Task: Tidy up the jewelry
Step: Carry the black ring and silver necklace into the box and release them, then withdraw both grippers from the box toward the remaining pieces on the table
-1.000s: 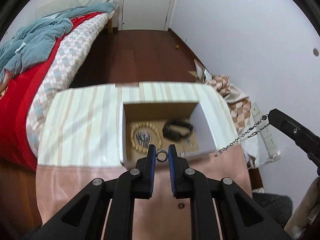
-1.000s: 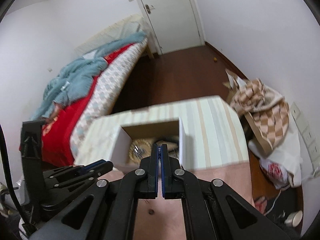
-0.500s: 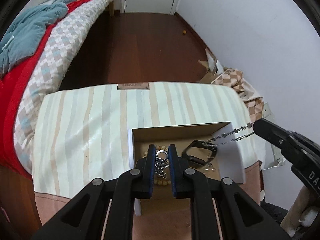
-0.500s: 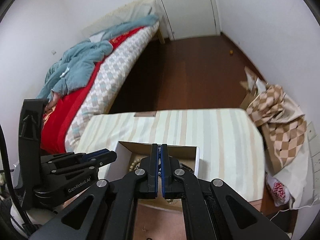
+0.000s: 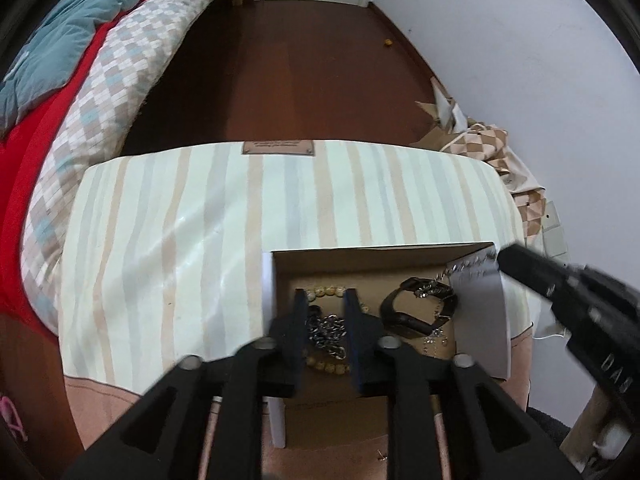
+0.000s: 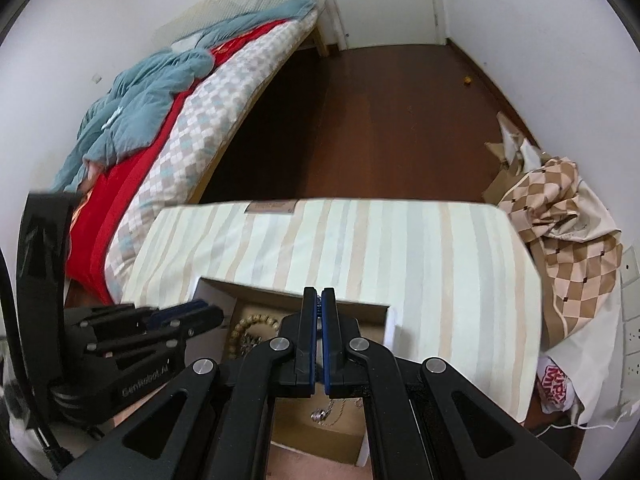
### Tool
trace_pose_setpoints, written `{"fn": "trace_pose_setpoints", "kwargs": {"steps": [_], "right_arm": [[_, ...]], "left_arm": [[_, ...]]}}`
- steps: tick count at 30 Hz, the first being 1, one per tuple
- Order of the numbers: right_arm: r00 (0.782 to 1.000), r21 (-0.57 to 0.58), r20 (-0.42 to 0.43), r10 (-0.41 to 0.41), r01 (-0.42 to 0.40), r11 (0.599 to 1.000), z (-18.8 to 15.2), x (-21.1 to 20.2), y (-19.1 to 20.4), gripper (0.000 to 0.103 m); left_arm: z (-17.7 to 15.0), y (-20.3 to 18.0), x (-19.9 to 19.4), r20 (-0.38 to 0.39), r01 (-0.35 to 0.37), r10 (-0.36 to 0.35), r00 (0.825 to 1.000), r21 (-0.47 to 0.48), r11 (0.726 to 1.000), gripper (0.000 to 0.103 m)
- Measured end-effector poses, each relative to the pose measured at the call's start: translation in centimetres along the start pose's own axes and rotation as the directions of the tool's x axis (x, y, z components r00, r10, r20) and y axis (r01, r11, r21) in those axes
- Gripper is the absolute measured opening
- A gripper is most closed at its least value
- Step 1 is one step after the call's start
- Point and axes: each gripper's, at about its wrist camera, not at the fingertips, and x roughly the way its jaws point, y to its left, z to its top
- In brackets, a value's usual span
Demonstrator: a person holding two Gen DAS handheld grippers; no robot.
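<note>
An open cardboard box (image 5: 384, 254) sits on a striped cloth. Inside lie a beige bead bracelet (image 5: 326, 291), a heavy silver chain (image 5: 326, 330) and a black watch (image 5: 416, 312). My left gripper (image 5: 326, 300) is open over the box, its jaws either side of the silver chain. My right gripper (image 6: 319, 300) is shut on a thin silver chain (image 5: 468, 266) that hangs over the box's right wall down to the watch; it shows in the left wrist view (image 5: 520, 264) at the right. The box (image 6: 292, 298) also shows in the right wrist view.
The striped cloth (image 5: 200, 232) covers a low table with a pink front part (image 5: 100, 396). A bed with red and teal bedding (image 6: 168, 120) stands at the left. A checkered cloth pile (image 6: 568, 216) lies at the right. Dark wood floor (image 5: 304, 72) lies beyond.
My left gripper has opened and no longer holds the ring; the heavy chain lies in the box. Both grippers have moved forward over the box.
</note>
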Motion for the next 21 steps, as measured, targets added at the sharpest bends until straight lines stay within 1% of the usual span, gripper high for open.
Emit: {"fn": "trace_pose_setpoints", "kwargs": {"steps": [1,2,3,5,7,9,10,11,12,13,14,15,16,18,20,21], "right_arm": [[0.999,0.010,-0.030,0.016,-0.015,1.000,-0.1,0.4,-0.1,0.002],[0.997,0.020,-0.063,0.036,-0.035,0.999,-0.3,0.7,-0.2,0.002],[0.995,0.032,-0.085,0.046,-0.044,0.999,-0.4,1.0,-0.3,0.003],[0.993,0.043,-0.109,0.034,-0.030,0.999,-0.7,1.2,-0.4,0.003],[0.993,0.062,-0.115,0.033,-0.026,0.998,-1.0,1.0,-0.8,0.009],[0.994,0.074,-0.107,0.023,-0.015,0.997,-1.4,0.6,-1.1,0.034],[0.994,0.072,-0.103,0.018,-0.011,0.997,-1.7,0.2,-1.3,0.040],[0.995,0.071,-0.100,0.010,-0.002,0.997,-1.9,-0.1,-1.4,0.042],[0.995,0.067,-0.099,-0.010,0.016,0.998,-2.2,-0.4,-1.4,0.042],[0.995,0.059,-0.099,-0.029,0.035,0.998,-2.5,-0.6,-1.4,0.044],[0.994,0.053,-0.098,-0.043,0.048,0.997,-2.6,-0.8,-1.5,0.049],[0.992,0.044,-0.098,-0.075,0.079,0.996,-3.1,-1.0,-1.4,0.057],[0.991,0.039,-0.097,-0.090,0.094,0.995,-3.3,-1.1,-1.4,0.061],[0.987,0.025,-0.097,-0.129,0.132,0.991,-4.1,-1.1,-1.2,0.082],[0.980,0.018,-0.093,-0.178,0.181,0.983,-5.0,-1.1,-1.2,0.092],[0.977,0.017,-0.090,-0.196,0.198,0.980,-5.3,-1.0,-1.2,0.092]], "left_arm": [[0.0,0.1,-0.2,0.009,0.003,-0.003,1.000,-0.004,1.000,0.042],[0.0,0.1,-0.5,0.020,0.000,0.000,1.000,-0.006,1.000,0.051],[-0.1,0.2,-1.0,0.037,-0.007,0.007,0.999,-0.007,1.000,0.065],[-0.1,0.2,-1.6,0.058,-0.012,0.013,0.998,-0.007,1.000,0.067],[0.0,0.4,-2.1,0.062,-0.023,0.023,0.998,-0.012,1.000,0.067],[-0.1,0.5,-2.4,0.068,-0.026,0.027,0.997,-0.016,1.000,0.068],[-0.3,0.6,-2.6,0.070,-0.033,0.034,0.997,-0.015,0.999,0.075],[-0.4,0.6,-2.7,0.072,-0.042,0.043,0.996,-0.013,0.999,0.081],[-0.7,0.7,-2.9,0.077,-0.053,0.054,0.996,-0.014,0.998,0.090],[-1.0,0.8,-3.0,0.083,-0.064,0.065,0.994,-0.014,0.998,0.092],[-1.3,0.8,-3.1,0.091,-0.076,0.077,0.993,-0.014,0.997,0.092],[-1.7,0.8,-3.2,0.099,-0.091,0.092,0.991,-0.015,0.996,0.092],[-2.1,0.8,-3.2,0.104,-0.103,0.103,0.989,-0.014,0.995,0.096],[-3.0,0.7,-3.0,0.109,-0.128,0.128,0.986,-0.004,0.992,0.103],[-3.9,0.6,-2.9,0.117,-0.164,0.161,0.980,0.011,0.986,0.103],[-4.4,0.5,-2.9,0.126,-0.184,0.180,0.976,0.022,0.983,0.103]]}}
